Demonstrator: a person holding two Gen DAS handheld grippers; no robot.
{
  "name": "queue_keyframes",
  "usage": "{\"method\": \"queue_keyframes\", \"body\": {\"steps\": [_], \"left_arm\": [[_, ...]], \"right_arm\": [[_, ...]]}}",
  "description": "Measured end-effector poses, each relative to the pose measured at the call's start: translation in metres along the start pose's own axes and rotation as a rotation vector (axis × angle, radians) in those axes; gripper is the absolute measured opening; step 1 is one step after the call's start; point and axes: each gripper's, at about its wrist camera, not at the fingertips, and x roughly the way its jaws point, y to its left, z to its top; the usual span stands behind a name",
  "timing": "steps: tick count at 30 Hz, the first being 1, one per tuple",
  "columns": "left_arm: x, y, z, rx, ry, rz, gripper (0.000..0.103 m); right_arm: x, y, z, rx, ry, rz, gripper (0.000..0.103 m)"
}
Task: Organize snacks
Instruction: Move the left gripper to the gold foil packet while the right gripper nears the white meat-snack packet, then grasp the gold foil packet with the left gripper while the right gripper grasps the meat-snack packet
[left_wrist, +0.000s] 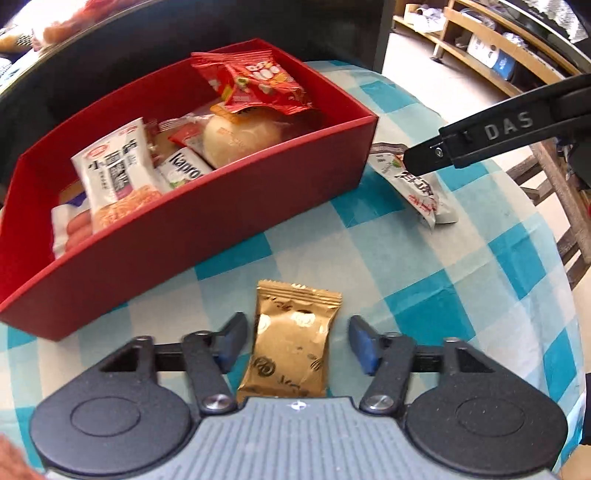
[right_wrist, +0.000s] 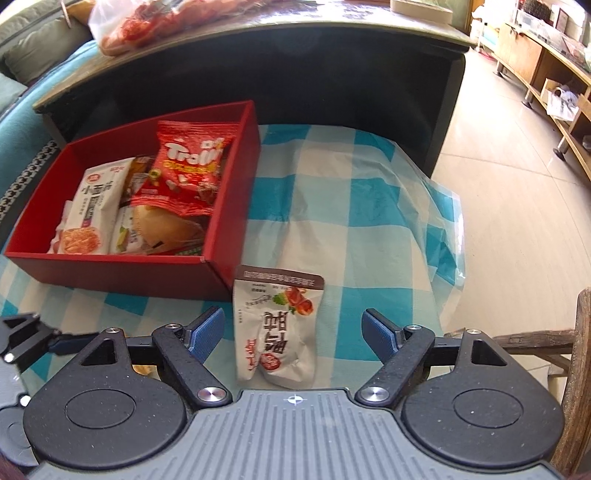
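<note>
A gold snack packet (left_wrist: 291, 347) lies on the blue-and-white checked cloth (left_wrist: 424, 280), between the fingers of my left gripper (left_wrist: 297, 343). The blue pads stand apart from it on both sides, so the gripper is open. A white snack packet (right_wrist: 280, 328) lies beside the red box's near right corner, between the open fingers of my right gripper (right_wrist: 293, 332), also untouched. The red box (left_wrist: 207, 221) holds several snacks: a red Trolli bag (right_wrist: 188, 166), a white noodle packet (right_wrist: 94, 206) and a round bun (left_wrist: 240, 136). In the left wrist view, a black finger of the right gripper (left_wrist: 480, 140) hangs over the white packet (left_wrist: 417, 188).
A dark low table (right_wrist: 295, 66) rises right behind the box, with a plastic bag of red items (right_wrist: 147, 22) on top. The cloth drops off at the right edge (right_wrist: 443, 229) towards a tiled floor. A wooden chair (right_wrist: 576, 350) stands at the right.
</note>
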Motion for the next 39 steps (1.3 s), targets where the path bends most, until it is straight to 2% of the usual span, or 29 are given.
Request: {"method": "queue_keyframes", "body": {"steps": [3, 7, 11, 12, 13, 15, 18, 21, 24, 32, 39], "left_arm": [[-0.002, 0.008, 0.001, -0.042, 0.017, -0.019, 0.075], [0.000, 0.011, -0.001, -0.054, 0.021, -0.027, 0.075], [0.002, 0.013, -0.001, -0.052, 0.023, -0.033, 0.076], [0.002, 0.013, 0.000, -0.054, 0.023, -0.038, 0.078], [0.005, 0.013, 0.003, -0.061, 0.024, -0.047, 0.080], [0.007, 0.015, 0.004, -0.073, 0.022, -0.058, 0.084], [0.008, 0.014, 0.004, -0.063, 0.021, -0.026, 0.084], [0.006, 0.014, 0.001, -0.065, 0.026, -0.002, 0.082], [0.004, 0.014, -0.004, -0.073, 0.032, 0.017, 0.076], [-0.008, 0.006, -0.031, -0.084, 0.058, 0.012, 0.075], [-0.007, 0.011, -0.033, -0.138, 0.037, 0.039, 0.078]], "right_arm": [[0.012, -0.001, 0.002, 0.017, 0.031, 0.006, 0.086], [0.028, 0.008, 0.004, 0.010, 0.057, 0.027, 0.086], [0.042, 0.016, 0.004, -0.019, 0.067, -0.010, 0.085], [0.041, 0.018, 0.005, -0.028, 0.062, -0.015, 0.080], [0.040, 0.020, 0.005, -0.040, 0.058, -0.017, 0.069], [0.038, 0.024, 0.002, -0.055, 0.059, -0.017, 0.066], [0.030, 0.030, -0.008, -0.089, 0.055, -0.039, 0.065], [0.018, 0.035, -0.020, -0.107, 0.067, -0.023, 0.062], [0.002, 0.044, -0.035, -0.138, 0.063, -0.025, 0.061], [-0.022, 0.083, -0.081, -0.262, 0.093, 0.008, 0.061], [-0.013, 0.088, -0.084, -0.275, 0.091, -0.015, 0.065]]}}
